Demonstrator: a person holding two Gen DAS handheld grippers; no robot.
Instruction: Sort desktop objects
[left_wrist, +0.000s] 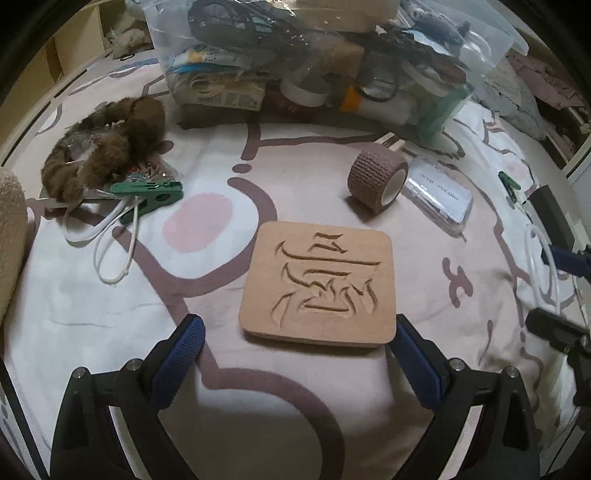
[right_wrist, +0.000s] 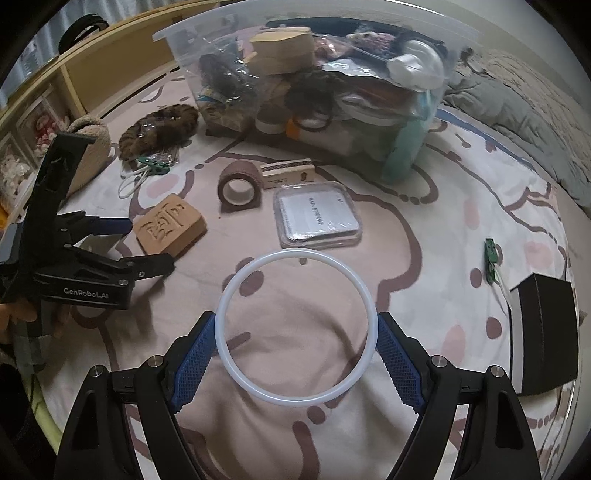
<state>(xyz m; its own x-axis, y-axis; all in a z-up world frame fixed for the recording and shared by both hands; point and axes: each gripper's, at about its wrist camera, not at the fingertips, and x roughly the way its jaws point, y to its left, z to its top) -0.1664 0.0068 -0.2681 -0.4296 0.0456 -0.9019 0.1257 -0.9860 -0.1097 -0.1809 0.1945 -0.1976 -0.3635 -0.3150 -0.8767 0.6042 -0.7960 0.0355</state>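
The carved wooden plaque lay before the tape roll; the packet sat right of it, the storage bin behind.

bedsheet: patterned pink, white, brown | shelf: wooden, seen far left | blanket: grey, rumpled, seen far right

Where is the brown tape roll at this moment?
The brown tape roll lies on the patterned bedsheet in front of the clear storage bin, between the carved wooden block and the clear flat case.
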